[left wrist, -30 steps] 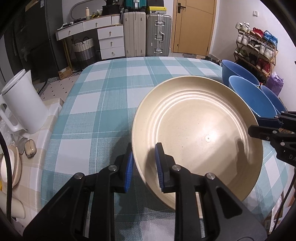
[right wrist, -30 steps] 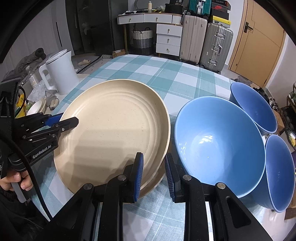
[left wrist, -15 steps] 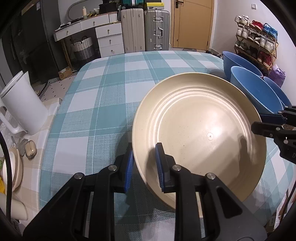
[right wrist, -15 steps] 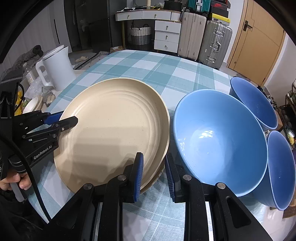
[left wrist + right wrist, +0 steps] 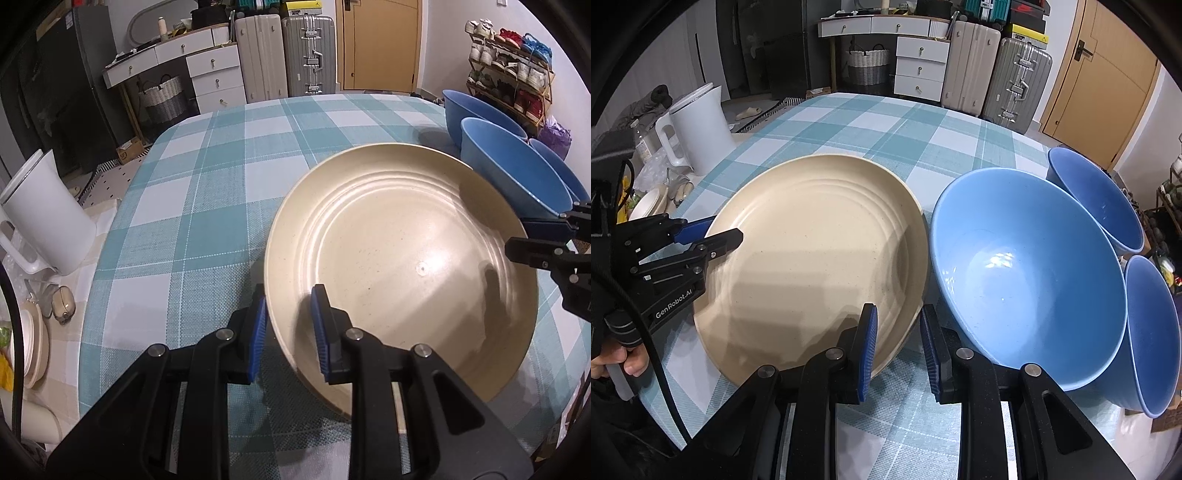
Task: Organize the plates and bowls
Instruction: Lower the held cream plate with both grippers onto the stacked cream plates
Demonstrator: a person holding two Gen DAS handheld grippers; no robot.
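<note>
Lower plate (image 5: 905, 341): only an edge shows under the cream plate (image 5: 812, 258).
Third bowl (image 5: 1152, 332): partly behind the big bowl (image 5: 1027, 273).
Shoes on rack (image 5: 509, 70): too small to tell.

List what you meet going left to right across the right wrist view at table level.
White kettle → left gripper → beige plate → right gripper on its rim → large blue bowl → two further blue bowls at the right edge.

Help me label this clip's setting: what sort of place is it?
Probably a lived-in home, a dining spot by the entry: a checked tablecloth on the table, suitcases beside a wooden door, and a shoe rack.
</note>
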